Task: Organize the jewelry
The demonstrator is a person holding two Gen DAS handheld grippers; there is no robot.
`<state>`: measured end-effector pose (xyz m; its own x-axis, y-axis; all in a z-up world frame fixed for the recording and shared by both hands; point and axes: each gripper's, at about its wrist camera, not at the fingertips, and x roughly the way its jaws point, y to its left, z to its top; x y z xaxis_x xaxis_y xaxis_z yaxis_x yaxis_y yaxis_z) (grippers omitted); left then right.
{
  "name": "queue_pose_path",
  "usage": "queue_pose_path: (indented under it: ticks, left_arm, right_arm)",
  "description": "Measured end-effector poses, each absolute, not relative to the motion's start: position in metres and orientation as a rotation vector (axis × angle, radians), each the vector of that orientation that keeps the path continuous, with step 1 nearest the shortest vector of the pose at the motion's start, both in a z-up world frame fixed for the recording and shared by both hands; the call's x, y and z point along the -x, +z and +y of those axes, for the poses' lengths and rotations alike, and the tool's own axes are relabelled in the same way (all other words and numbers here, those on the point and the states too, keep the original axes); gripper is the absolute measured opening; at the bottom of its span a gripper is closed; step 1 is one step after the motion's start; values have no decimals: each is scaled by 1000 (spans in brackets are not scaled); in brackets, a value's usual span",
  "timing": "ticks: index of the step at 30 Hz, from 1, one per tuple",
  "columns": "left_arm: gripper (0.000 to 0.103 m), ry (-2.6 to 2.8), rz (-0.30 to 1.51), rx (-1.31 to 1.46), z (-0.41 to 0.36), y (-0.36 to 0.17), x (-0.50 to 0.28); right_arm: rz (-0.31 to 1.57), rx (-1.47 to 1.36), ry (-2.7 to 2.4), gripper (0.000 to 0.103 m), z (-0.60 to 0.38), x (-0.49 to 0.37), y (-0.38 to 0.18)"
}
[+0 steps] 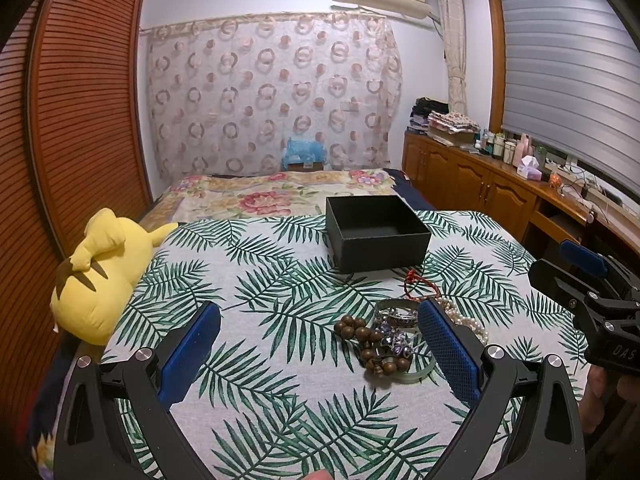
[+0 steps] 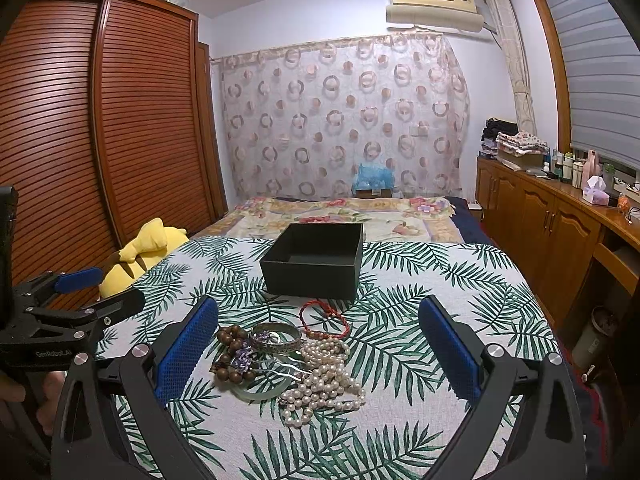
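Tangled white pearl strand (image 2: pixel 322 380) near on leaf-print bedspread (image 2: pixel 420 280), beside brown wooden bead bracelet (image 2: pixel 232 344) | light, limp, slippery: pinch a bunched loop | empty black square box (image 2: pixel 316 260) beyond | both tongs apart: left tongs (image 1: pixel 320 352), right tongs (image 2: pixel 318 350)

A home bedroom: a bed (image 2: pixel 400 256) under a leaf-print cover and floral quilt (image 2: pixel 344 212), a yellow plush toy (image 1: pixel 96 272) at its edge, a louvred wooden wardrobe (image 2: pixel 120 120), a wall air conditioner (image 2: pixel 434 0), and wooden cabinets (image 2: pixel 540 216) carrying folded clothes (image 2: pixel 516 140) and toiletry bottles (image 2: pixel 568 168) beneath a blinded window (image 2: pixel 600 68).
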<state>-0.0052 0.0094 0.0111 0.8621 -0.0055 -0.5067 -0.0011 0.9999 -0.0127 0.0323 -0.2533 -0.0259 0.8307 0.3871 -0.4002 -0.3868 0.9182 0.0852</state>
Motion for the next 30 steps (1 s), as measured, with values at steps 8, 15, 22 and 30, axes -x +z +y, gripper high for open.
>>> queue_pose_path:
  ticks: [8, 15, 22, 30]
  left_arm:
    - [95, -3, 542, 10, 1, 5, 1]
    - [95, -19, 580, 11, 3, -8, -9]
    - [95, -59, 624, 12, 8, -21, -24]
    - [95, -169, 699, -4, -4, -35, -50]
  right_arm:
    - [430, 1, 416, 100, -251, -25, -11]
    - [444, 15, 433, 100, -250, -33, -28]
    - [464, 25, 449, 98, -256, -43, -42]
    - [537, 63, 491, 78, -257, -65, -60]
